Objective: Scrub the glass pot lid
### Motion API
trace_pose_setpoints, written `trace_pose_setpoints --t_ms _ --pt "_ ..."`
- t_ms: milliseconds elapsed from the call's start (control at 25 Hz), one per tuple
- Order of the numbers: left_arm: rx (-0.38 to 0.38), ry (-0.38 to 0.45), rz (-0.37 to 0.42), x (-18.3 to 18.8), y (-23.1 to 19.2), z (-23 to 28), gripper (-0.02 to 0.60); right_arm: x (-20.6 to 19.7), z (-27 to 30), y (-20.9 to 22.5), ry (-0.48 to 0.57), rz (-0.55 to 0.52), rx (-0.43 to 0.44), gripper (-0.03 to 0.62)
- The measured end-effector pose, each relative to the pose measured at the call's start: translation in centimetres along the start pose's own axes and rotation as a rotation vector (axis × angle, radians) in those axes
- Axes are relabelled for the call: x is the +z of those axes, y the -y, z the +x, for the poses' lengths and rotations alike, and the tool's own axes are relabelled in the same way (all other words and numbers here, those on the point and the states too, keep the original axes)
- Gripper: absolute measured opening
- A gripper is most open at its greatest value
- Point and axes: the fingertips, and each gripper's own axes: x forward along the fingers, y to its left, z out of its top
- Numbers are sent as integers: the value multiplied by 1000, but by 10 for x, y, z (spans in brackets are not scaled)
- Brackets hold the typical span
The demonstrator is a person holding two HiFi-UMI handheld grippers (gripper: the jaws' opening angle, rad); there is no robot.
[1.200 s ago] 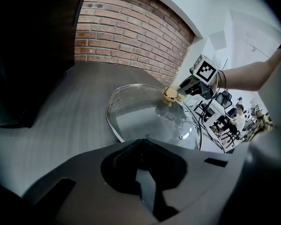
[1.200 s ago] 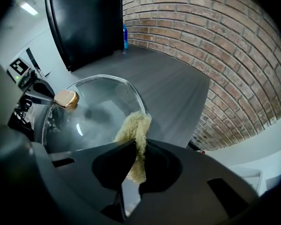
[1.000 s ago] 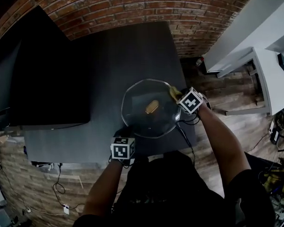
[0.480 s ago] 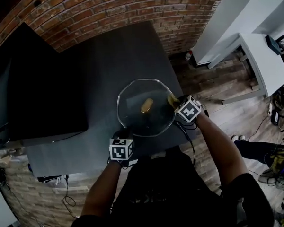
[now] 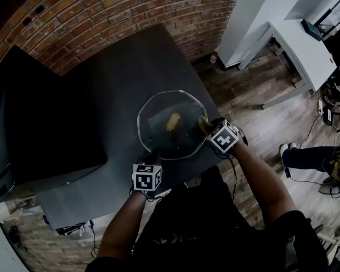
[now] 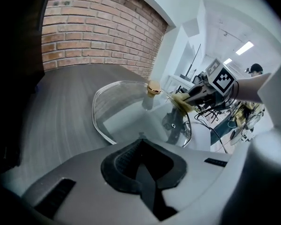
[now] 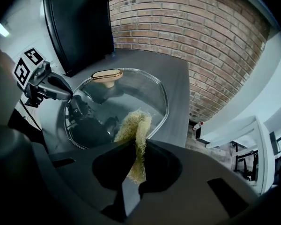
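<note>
Right gripper (image 7: 138, 142), clamped on scrubber (image 7: 133, 125): should press flat, evenly, across lid (image 7: 131, 90); left gripper (image 6: 142, 140) pinches rim.

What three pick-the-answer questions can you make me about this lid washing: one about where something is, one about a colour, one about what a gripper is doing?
1. Where is the knob?
A) in the middle of the glass pot lid
B) on the floor
C) on the white desk

2. What colour is the scrubber?
A) blue
B) black
C) pale yellow

3. What is the right gripper doing?
A) open and empty
B) shut on the scrubber
C) shut on the knob

Answers:
1 A, the head view shows it at the lid's centre.
2 C, its fibres look straw-yellow.
3 B, the right gripper view shows its jaws pinching the scrubber.
</note>
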Motion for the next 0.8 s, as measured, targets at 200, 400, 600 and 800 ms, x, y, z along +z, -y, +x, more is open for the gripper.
trace_pose_setpoints --t_ms 200,400,600,800 --pt "-26 -8 44 0 1 0 34 -9 -5 -25 28 98 -7 48" --pt "-40 -7 54 0 2 0 34 -9 -8 -64 68 174 30 48" --pt "-46 0 47 -1 4 -1 34 -4 -8 -97 94 193 49 48" --pt "-54 5 51 1 3 -1 34 15 -3 -121 104 139 78 46"
